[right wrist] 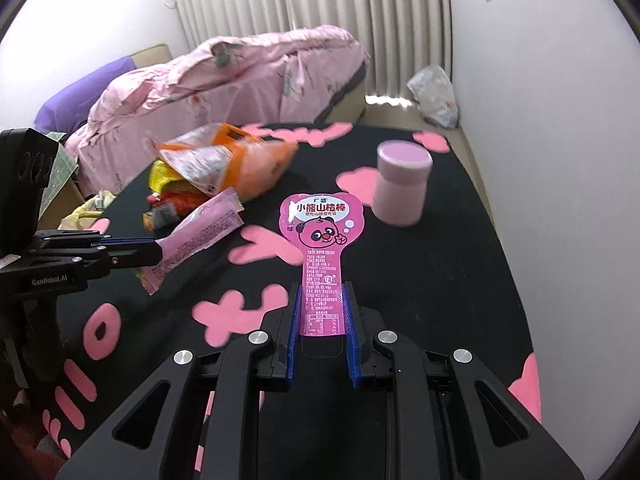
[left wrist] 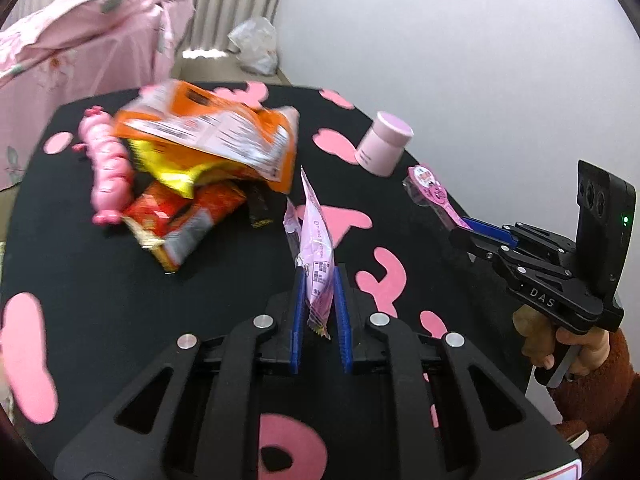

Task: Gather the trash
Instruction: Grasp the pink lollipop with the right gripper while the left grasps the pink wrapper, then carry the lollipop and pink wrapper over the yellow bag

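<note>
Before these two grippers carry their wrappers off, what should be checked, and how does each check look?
1. Left gripper shut on the pale pink sachet: ok.
2. Right gripper shut on the bear-print wrapper: ok.
3. Both wrappers lifted off the black table: ok.
4. Pink cup upright, apart from both grippers: ok.
5. Snack bag pile left on the table: not ok.
6. Bin to drop trash into: cannot tell, none in view.

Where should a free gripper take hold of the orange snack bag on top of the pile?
Probably the orange snack bag by its loose right-hand flap, coming in from the open black mat on that side. The flap juts clear of the wrappers beneath; the pink caterpillar toy crowds the left.
</note>
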The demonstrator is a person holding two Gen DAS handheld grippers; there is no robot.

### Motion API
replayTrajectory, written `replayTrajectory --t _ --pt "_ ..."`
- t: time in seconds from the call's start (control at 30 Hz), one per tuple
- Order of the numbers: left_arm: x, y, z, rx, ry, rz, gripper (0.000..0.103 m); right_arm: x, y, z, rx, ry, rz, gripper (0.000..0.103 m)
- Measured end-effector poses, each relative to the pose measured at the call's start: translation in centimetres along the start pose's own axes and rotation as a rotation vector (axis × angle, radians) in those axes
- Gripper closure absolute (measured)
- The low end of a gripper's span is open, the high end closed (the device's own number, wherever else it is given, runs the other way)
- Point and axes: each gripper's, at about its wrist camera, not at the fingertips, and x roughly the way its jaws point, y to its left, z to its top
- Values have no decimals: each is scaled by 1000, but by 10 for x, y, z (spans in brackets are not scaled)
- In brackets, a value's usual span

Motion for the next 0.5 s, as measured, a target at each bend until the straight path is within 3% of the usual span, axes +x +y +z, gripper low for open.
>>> replayTrajectory --t 0.5 --pt "-148 32 -14 -45 -350 145 89 -51 73 62 -146 -193 105 84"
